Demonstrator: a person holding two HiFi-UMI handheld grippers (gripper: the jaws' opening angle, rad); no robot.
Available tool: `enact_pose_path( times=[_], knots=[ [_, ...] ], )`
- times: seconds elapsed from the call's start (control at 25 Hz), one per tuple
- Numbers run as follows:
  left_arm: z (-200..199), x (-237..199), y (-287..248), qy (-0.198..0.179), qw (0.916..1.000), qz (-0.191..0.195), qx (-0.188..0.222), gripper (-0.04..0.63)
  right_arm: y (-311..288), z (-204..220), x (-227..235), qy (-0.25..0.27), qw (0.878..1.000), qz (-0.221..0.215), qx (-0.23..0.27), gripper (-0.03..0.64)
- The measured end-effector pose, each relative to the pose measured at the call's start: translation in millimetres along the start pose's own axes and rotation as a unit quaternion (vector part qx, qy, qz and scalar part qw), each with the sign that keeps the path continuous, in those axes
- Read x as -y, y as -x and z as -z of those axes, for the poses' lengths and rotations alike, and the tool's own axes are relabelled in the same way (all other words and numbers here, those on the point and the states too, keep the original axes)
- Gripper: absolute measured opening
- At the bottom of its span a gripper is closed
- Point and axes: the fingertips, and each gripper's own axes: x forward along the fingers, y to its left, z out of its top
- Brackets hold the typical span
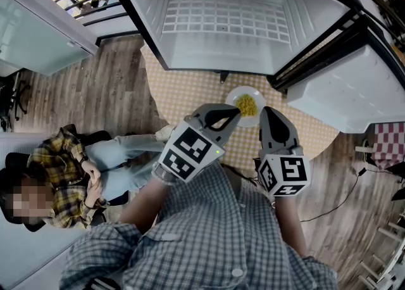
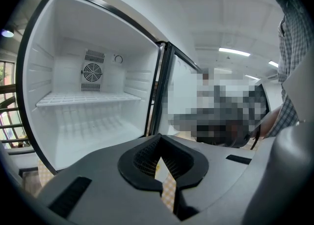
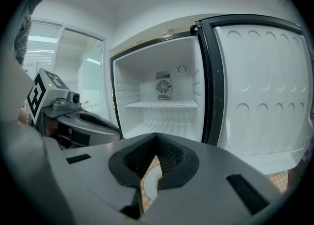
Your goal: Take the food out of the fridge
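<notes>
- The left hand-held gripper point(image 1: 228, 114) hung over the round bench in yellow checked cloth point(image 1: 183, 95), jaws pressed together on nothing.
- The round white plate of yellow food point(image 1: 246, 102) sat on that bench, outside the open white fridge point(image 1: 190, 54) and at its 6 o'clock.
- It lay at 1 o'clock from the left tip and 11 o'clock from the right, about equally near both. Being round, it had no long axis.
- The right hand-held gripper point(image 1: 269, 116) was likewise closed and empty.
- No brand or text was readable, only the black-and-white square markers point(image 1: 190, 149).
</notes>
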Motion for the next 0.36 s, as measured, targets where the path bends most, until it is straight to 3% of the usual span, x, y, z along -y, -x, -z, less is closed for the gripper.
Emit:
enact_pose_path(
  times=[0.36],
  knots=[
    [2.4,-1.5,-1.7,0.003,0.9999,-0.005,-0.008,0.006,2.0,-0.2,2.2,0.001,1.0,0.003,0.003,0.009]
  ],
)
